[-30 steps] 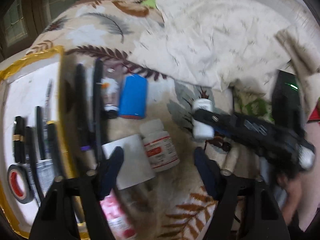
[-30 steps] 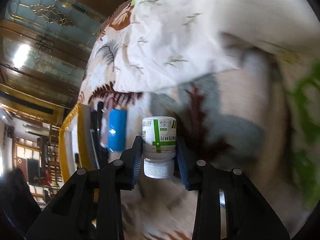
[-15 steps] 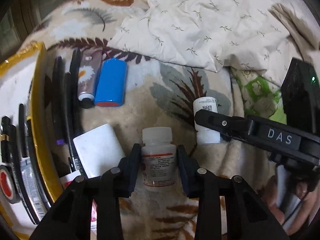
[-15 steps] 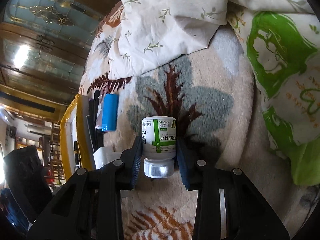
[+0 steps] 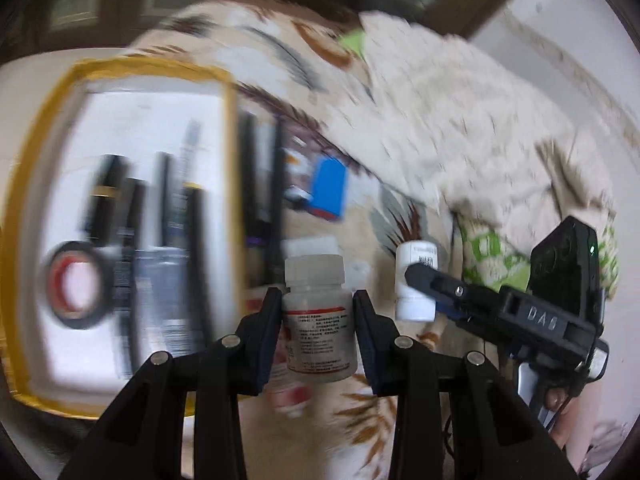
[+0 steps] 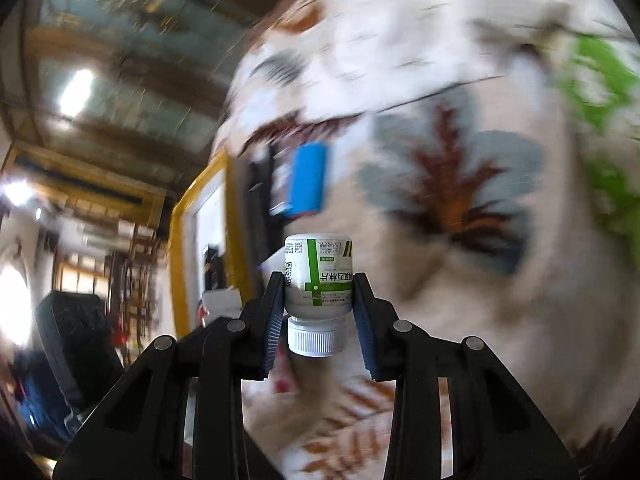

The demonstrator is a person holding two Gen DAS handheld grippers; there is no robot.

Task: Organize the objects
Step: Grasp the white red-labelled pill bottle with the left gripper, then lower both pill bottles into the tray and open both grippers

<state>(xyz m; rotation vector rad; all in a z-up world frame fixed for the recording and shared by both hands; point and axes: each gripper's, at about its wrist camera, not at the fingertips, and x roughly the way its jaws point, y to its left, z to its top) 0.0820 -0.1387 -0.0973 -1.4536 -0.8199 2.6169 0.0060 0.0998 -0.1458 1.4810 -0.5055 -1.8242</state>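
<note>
black pads of the left gripper clamp a red-labelled pill bottle beside the yellow-rimmed tray. the right gripper grips a green-labelled bottle, cap toward the camera.

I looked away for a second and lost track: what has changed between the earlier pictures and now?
The left gripper has just been closing and now clamps the translucent white pill bottle with the red-striped label, raised off the leaf-patterned blanket. The right gripper stays clamped on the white bottle with the green-striped label, cap toward the camera. The blue cylinder still lies beside the yellow-rimmed tray.
</note>
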